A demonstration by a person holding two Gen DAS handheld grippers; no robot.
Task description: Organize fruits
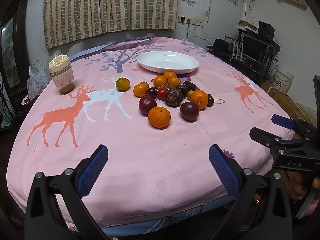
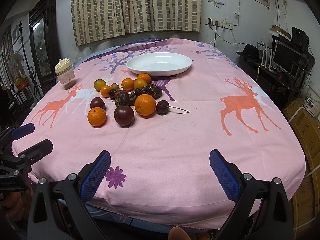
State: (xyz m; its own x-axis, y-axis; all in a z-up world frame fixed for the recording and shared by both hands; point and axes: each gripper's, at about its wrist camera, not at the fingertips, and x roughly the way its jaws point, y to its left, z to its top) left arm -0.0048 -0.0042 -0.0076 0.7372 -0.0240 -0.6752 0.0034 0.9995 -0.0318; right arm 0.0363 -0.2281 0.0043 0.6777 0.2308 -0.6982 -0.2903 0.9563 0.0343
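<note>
A heap of fruit lies mid-table on a pink deer-print cloth: orange tangerines [image 1: 159, 117] [image 2: 96, 116], dark plums [image 1: 189, 111] [image 2: 124, 115], wrinkled passion fruits [image 1: 173, 98] [image 2: 121, 98], cherries [image 2: 162, 107] and a greenish citrus [image 1: 122, 84] [image 2: 99, 84]. Behind the heap sits an empty white oval plate [image 1: 168, 68] [image 2: 160, 69]. My left gripper [image 1: 158, 160] is open over the near edge of the cloth, nothing between its blue pads. My right gripper [image 2: 160, 164] is open too, also empty. Each gripper shows at the side of the other's view.
A lidded jar [image 1: 62, 75] [image 2: 65, 74] stands at the table's far left. A dark framed cabinet [image 2: 43, 40] is on the left. A shelf with a monitor [image 2: 286, 58] and cardboard boxes [image 2: 308, 140] are on the right. Curtains [image 1: 108, 8] hang behind.
</note>
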